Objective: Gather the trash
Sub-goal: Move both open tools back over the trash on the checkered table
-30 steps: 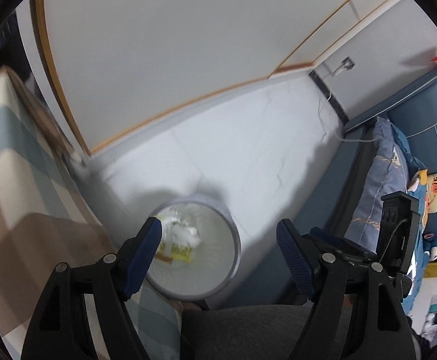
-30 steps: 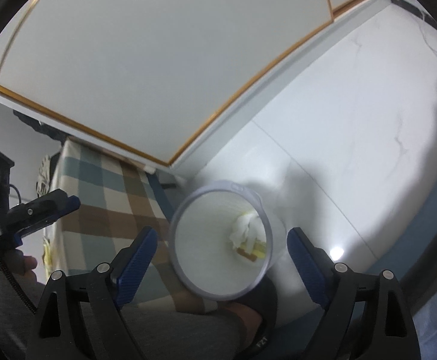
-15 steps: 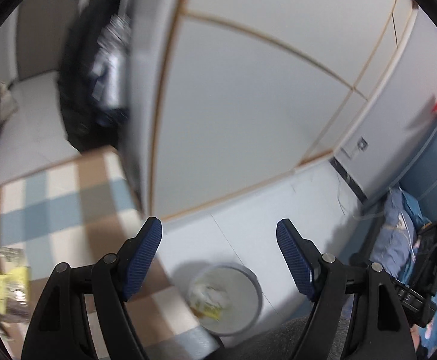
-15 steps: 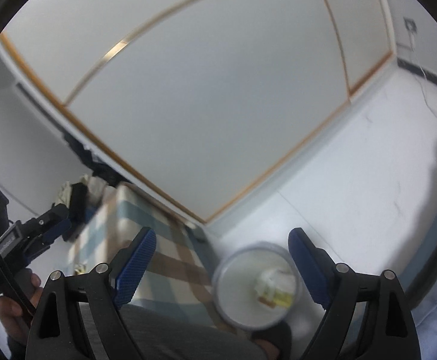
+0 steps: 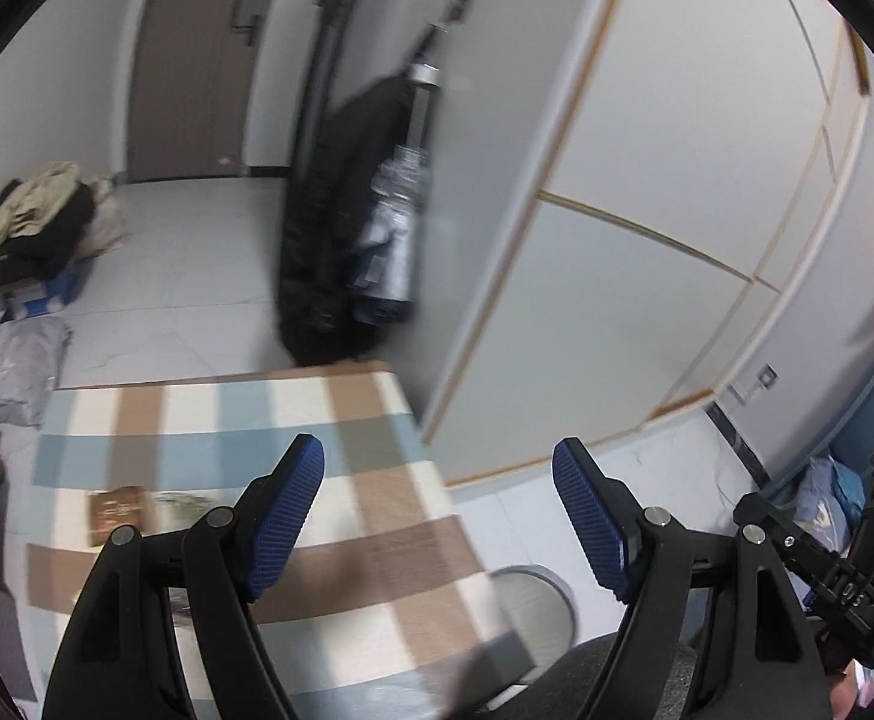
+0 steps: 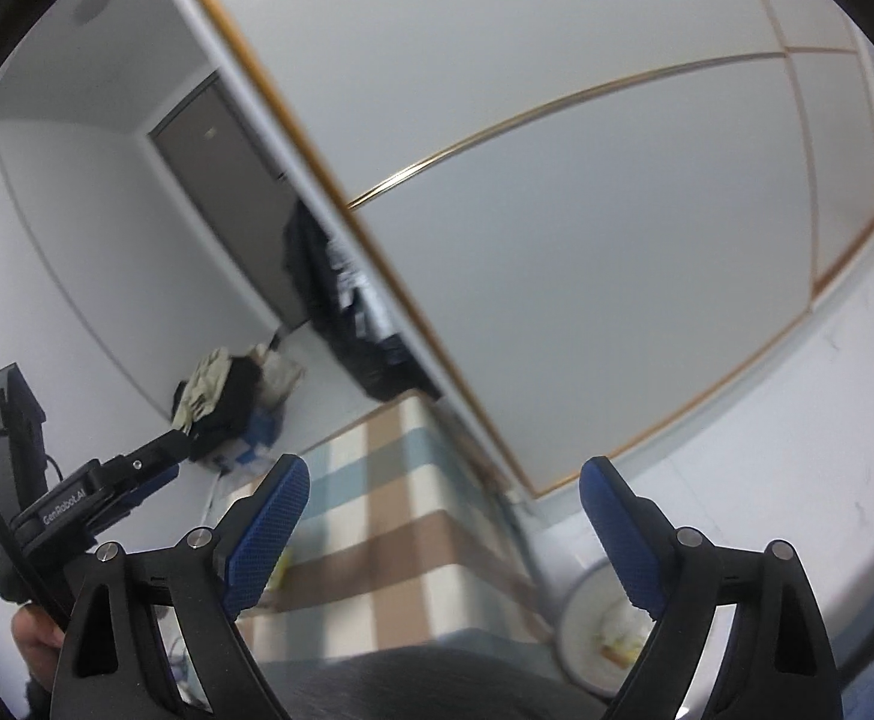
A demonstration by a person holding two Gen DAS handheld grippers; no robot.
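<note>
My left gripper point(image 5: 437, 510) is open with nothing between its blue pads, raised over the checked tablecloth point(image 5: 341, 564). A brown wrapper point(image 5: 119, 513) and other blurred litter lie on the cloth to the left. The white trash bin point(image 5: 535, 612) stands on the floor by the table's right edge. My right gripper point(image 6: 442, 534) is open and empty too, above the same cloth point(image 6: 389, 540). The bin point(image 6: 592, 636) with white and yellow trash inside shows at lower right. The left gripper point(image 6: 113, 480) appears at the left, held by a hand point(image 6: 35, 636).
A white wardrobe with gold trim point(image 5: 646, 240) rises behind the table. A black bag point(image 5: 341, 228) leans beside it. Clothes are piled point(image 5: 41, 222) on the floor near a dark door point(image 5: 191, 60). A grey-clad knee point(image 6: 437, 690) is below. Bedding point(image 5: 826, 492) lies right.
Both grippers have risen and tilted up from over the bin. The bin has slid to the lower edge of both views and the table, wardrobe and doorway have come into sight.
</note>
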